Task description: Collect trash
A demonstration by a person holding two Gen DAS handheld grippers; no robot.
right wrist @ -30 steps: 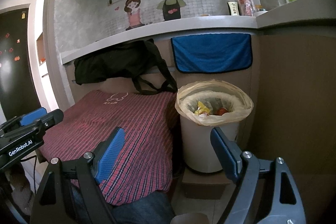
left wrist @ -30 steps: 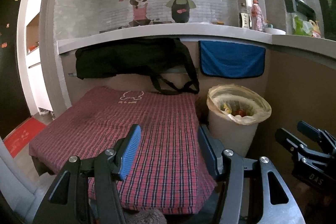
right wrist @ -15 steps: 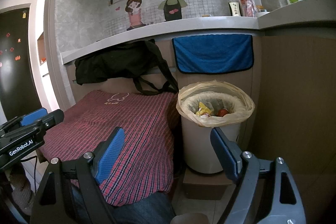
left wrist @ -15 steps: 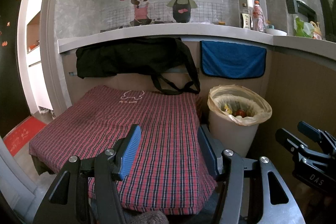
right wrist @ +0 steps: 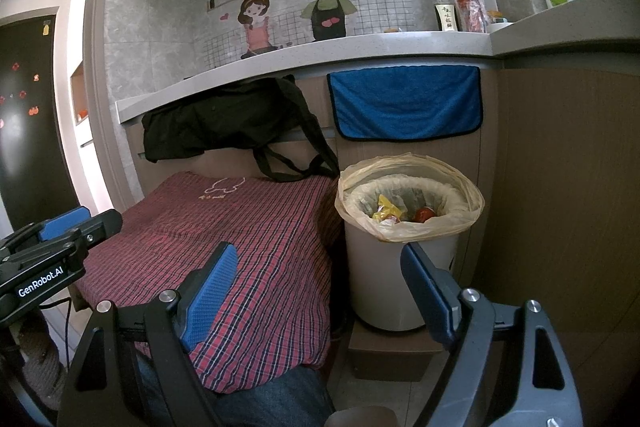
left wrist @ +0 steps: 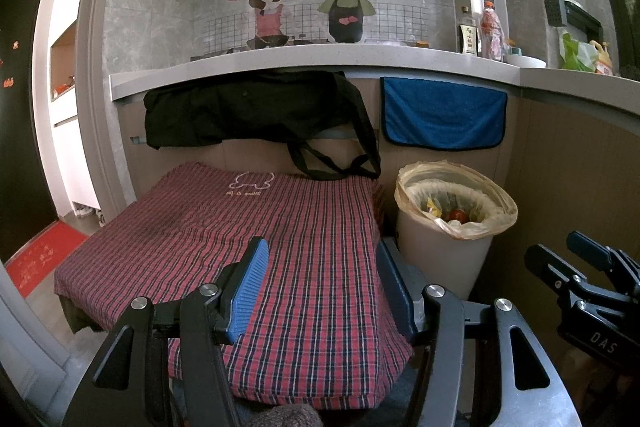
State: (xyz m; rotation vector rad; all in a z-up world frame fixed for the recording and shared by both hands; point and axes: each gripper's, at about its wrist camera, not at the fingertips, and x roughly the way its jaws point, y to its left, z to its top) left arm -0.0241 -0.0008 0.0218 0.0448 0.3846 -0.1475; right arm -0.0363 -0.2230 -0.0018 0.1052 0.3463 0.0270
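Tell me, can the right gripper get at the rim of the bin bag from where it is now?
Probably yes. The right gripper is open and empty, and nothing stands between it and the bin bag, whose rim is folded over the white bin.

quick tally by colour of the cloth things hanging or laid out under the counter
black: 1, the bag hung below the counter edge
blue: 1, the towel hung above the bin
red plaid: 1, the cloth spread over the low surface
total: 3
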